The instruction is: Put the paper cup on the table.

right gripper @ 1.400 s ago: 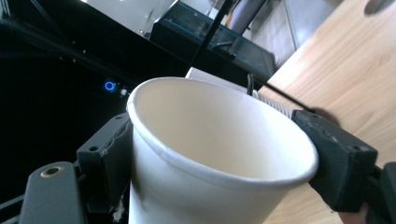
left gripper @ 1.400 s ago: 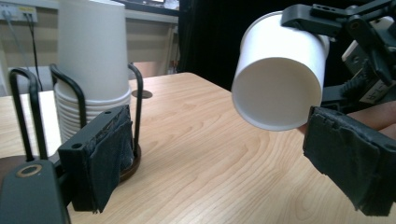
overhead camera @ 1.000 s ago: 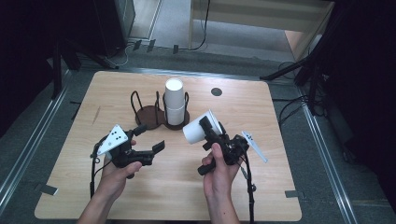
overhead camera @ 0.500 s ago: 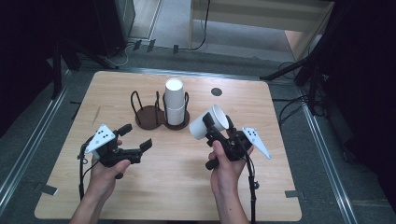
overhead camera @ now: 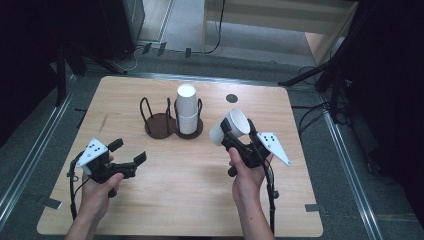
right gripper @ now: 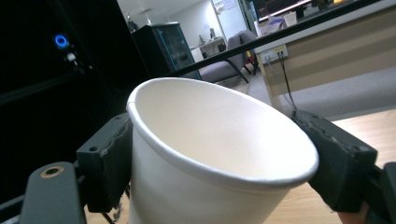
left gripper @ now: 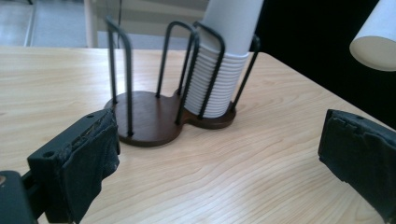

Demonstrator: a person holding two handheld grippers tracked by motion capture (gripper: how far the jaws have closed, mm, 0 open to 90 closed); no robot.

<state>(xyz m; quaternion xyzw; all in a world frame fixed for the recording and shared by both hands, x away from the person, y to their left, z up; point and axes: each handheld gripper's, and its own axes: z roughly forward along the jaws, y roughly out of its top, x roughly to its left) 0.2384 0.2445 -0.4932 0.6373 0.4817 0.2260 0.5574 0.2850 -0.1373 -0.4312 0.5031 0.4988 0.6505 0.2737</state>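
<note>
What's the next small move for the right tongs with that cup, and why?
Probably carry the paper cup left toward the holder's bare ring. The right tongs are shut on the cup, which hangs tilted above the table, off to the right of the cup stack. The left tongs sit open and hold nothing, so they could steady the holder.

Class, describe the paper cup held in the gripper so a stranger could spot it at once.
Start at the wooden table and find the dark wire holder with its stack of cups. To its right, the right gripper clamps a single white paper cup. Unlike the stacked ones, it is tilted, alone, above the table.
</note>
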